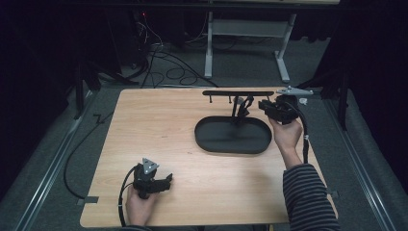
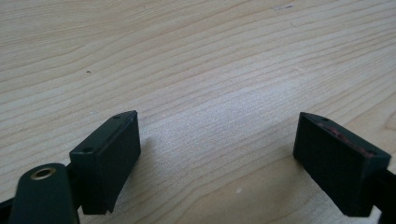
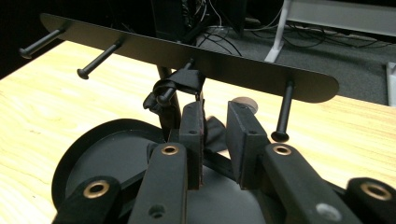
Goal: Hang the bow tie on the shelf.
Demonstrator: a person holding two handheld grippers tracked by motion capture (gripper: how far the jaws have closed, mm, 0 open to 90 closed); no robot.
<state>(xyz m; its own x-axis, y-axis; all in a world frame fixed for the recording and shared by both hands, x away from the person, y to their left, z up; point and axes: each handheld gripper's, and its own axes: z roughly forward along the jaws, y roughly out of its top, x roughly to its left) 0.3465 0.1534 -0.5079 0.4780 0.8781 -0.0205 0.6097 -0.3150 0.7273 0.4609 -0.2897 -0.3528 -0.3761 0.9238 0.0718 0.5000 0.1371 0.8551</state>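
Jaws of the right gripper stand slightly parted, gripping nothing, just before a black strap looped on a peg of the flat black metal rack above its oval black tray. The left gripper rests released on the pale wood-grain table. Grey carpet and cables lie beyond.

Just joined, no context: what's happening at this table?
A person holds tongs in each hand. The right tongs are up at a black peg rack that stands on an oval tray, jaws slightly apart just below a dark strap looped on one peg. Whether the pads touch it is unclear. The left tongs rest open near the wooden table's front edge, holding nothing.
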